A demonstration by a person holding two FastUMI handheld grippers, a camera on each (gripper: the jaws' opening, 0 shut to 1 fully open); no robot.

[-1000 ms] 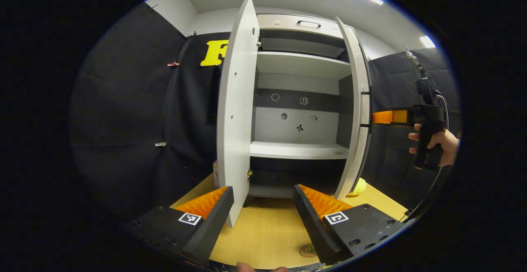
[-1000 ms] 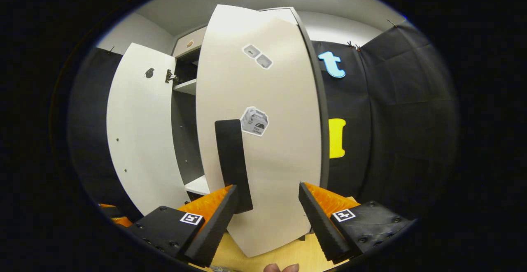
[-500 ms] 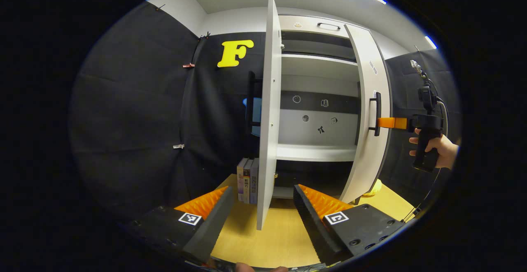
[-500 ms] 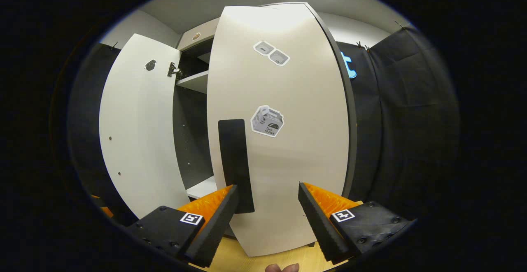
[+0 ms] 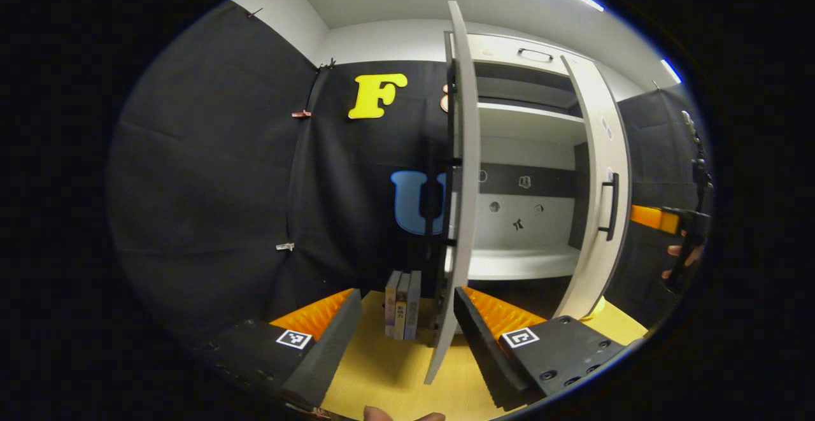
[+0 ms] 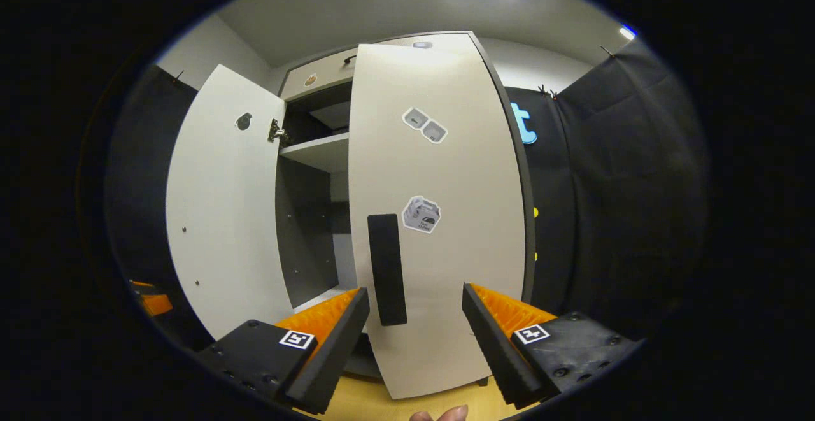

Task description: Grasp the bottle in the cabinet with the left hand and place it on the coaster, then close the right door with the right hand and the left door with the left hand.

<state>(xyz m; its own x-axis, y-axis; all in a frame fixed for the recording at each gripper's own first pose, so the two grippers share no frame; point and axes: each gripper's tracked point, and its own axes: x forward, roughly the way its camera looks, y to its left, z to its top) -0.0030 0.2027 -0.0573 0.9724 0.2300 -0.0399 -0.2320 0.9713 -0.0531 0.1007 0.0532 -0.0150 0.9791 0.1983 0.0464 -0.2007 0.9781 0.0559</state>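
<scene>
Centrally, the tall white two-door cabinet (image 5: 528, 153) serves as the landmark for all positions. Left gripper view: the left claw (image 5: 407, 309) stands wide, holding nothing, its fingers (image 5: 331, 332) spread on either side of the lower edge of the cabinet's white left door (image 5: 461, 217), which is seen almost edge-on and swung out from the cabinet. One finger lies just beside that edge; whether it touches cannot be told. Left of the cabinet's foot, a short row of upright books (image 5: 401, 303) stands on the pale wooden tabletop (image 5: 382, 370). Inside the cabinet, two white shelves (image 5: 516, 265) and a dark band across the back panel are visible; the shelves carry nothing that can be made out, and where the bottle is cannot be told. The white right door (image 5: 598, 217), with its black bar handle (image 5: 611, 204), stands partly open. To the right of the cabinet the right claw (image 5: 649, 217) shows at the edge, held by a hand (image 5: 684, 258), close to the right door.

Right gripper view: the right claw (image 6: 414, 319) is likewise wide and holds nothing. It faces the outer face of the right door (image 6: 439, 217), with the black handle (image 6: 386, 268) between its fingers and just ahead of them; contact cannot be told. Stickers (image 6: 421, 214) mark the door face. Left of it, the left door (image 6: 223, 217) hangs open, showing its inner side and a metal hinge (image 6: 275, 131).
</scene>
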